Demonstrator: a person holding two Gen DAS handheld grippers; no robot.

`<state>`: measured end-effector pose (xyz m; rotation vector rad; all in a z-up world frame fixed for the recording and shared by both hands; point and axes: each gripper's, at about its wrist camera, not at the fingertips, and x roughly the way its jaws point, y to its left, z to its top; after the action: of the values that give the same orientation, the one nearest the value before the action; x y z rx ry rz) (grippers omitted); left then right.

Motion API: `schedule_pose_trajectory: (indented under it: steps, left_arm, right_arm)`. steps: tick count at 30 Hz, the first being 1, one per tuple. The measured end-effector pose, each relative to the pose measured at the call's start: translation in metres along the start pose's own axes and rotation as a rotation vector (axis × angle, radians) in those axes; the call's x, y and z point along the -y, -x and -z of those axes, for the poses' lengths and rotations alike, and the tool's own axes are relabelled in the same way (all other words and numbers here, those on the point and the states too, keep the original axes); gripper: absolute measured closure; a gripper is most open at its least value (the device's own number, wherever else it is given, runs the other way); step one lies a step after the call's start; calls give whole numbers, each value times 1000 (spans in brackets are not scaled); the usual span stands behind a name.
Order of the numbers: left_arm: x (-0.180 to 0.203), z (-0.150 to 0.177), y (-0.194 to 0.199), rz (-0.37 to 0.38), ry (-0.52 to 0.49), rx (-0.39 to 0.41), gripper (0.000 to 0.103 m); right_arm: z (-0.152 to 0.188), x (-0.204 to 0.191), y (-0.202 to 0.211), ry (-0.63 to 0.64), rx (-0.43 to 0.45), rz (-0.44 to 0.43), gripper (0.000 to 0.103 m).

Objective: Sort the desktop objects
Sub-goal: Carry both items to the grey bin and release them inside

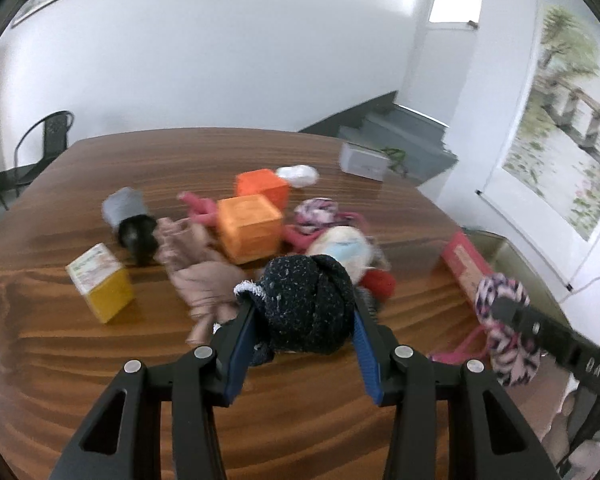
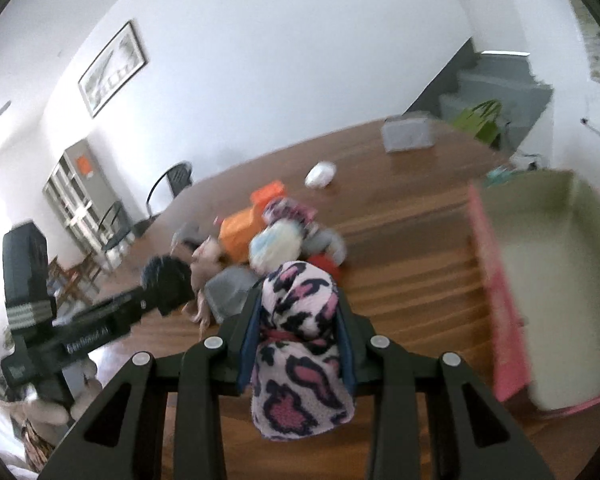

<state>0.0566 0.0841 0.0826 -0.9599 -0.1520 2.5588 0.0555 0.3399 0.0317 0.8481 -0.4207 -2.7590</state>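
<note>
My left gripper (image 1: 305,300) is shut on a dark navy speckled sock ball (image 1: 308,304), held above the wooden table (image 1: 100,360). My right gripper (image 2: 298,308) is shut on a pink, white and black leopard-print sock roll (image 2: 300,344); it also shows at the right of the left wrist view as a sock roll (image 1: 500,300). A pile sits mid-table: two orange boxes (image 1: 250,232), a beige cloth (image 1: 204,272), a grey and black sock roll (image 1: 130,220), a pale ball (image 1: 340,246) and a red item (image 1: 378,282). A pink-sided open box (image 2: 540,280) stands right of my right gripper.
A yellow box (image 1: 102,282) lies left of the pile. A white wad (image 1: 298,175) and a grey box (image 1: 364,162) sit near the table's far edge. Chairs (image 1: 40,148) stand beyond the left side, stairs (image 1: 400,132) behind. A green bag (image 2: 480,122) is past the far corner.
</note>
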Motion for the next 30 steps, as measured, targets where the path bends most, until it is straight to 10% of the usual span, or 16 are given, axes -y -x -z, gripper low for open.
schedule_pose_trajectory:
  steps: [16,30]
  left_arm:
    - [111,-16,-18,124,-161,-23,55]
    - [199,-21,-44,220,-276,-62,55]
  right_arm:
    - [-32,108,101,-148,242,300,66]
    - [-25,181,108,-236,192,421,63]
